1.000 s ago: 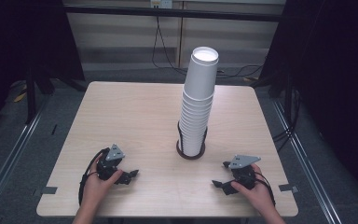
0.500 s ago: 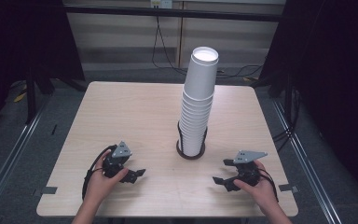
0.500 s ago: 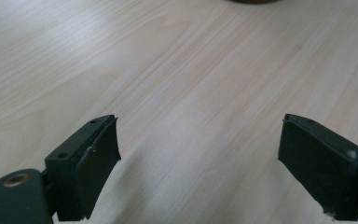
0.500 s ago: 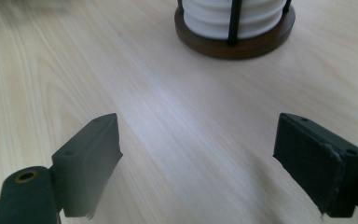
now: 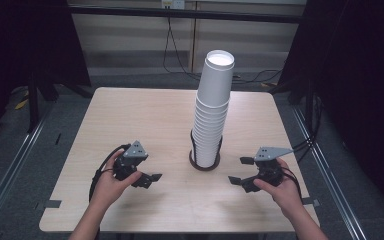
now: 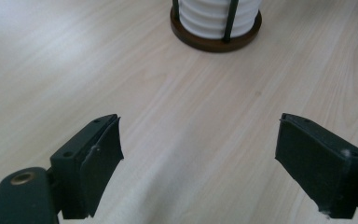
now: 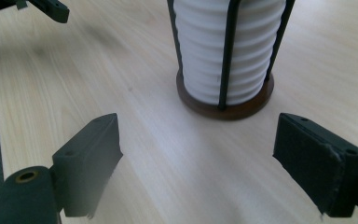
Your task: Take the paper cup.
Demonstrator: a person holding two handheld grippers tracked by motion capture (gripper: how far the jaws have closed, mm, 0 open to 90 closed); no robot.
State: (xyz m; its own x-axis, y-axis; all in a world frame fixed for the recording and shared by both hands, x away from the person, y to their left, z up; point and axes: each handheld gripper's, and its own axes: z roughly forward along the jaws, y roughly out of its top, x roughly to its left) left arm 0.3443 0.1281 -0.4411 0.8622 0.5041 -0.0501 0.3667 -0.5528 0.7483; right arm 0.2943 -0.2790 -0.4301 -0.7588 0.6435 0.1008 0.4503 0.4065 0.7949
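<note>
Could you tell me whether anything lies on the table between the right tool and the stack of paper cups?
Nothing visible does. In the right gripper view, only bare table separates the open right tool from the cup stack, which stands in a holder with thin black uprights around its lower cups.

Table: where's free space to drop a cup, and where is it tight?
The far half of the table is bare on both sides of the cup stack. Left and right edges beside the holder base are also free. Tight spots: the near strip, where the left tool and right tool flank the holder, both open.
</note>
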